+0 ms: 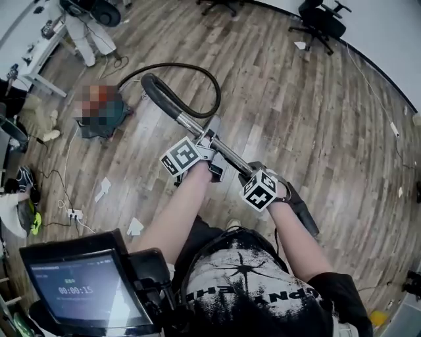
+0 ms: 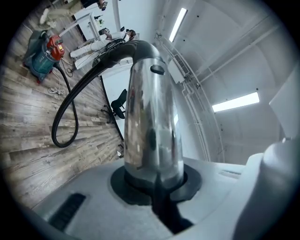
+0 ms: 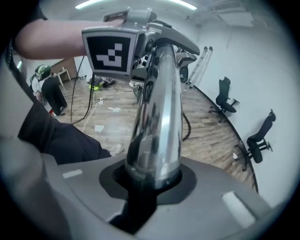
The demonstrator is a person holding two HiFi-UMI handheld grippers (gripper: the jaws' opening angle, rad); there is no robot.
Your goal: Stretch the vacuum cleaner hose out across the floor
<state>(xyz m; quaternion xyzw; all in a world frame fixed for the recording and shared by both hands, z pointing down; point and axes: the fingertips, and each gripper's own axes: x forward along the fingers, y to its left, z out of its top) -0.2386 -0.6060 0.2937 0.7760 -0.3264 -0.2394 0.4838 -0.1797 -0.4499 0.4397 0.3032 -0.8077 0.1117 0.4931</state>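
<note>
Both sets of jaws are clenching the chrome wand right now. The left gripper (image 2: 154,185) is biting the wand (image 2: 150,117) up near its bend, and the right gripper (image 3: 150,183) is clamping it further down, closer to the person.

The hose (image 1: 197,72) is curling in a big loop at about twelve o'clock and running back to the vacuum cleaner (image 2: 44,54), which is sitting at ten o'clock. So it's nowhere near stretched.

My take: backing the wand off toward four or five o'clock is what's going to flatten that loop. I'd be pulling steadily so the canister isn't tipping or rolling along behind.

The plank floor (image 1: 296,118) is looking smooth. Paper scraps (image 1: 135,227) and a power strip (image 1: 74,214) are lying around eight o'clock, and office chairs (image 1: 322,20) are standing at one o'clock.
</note>
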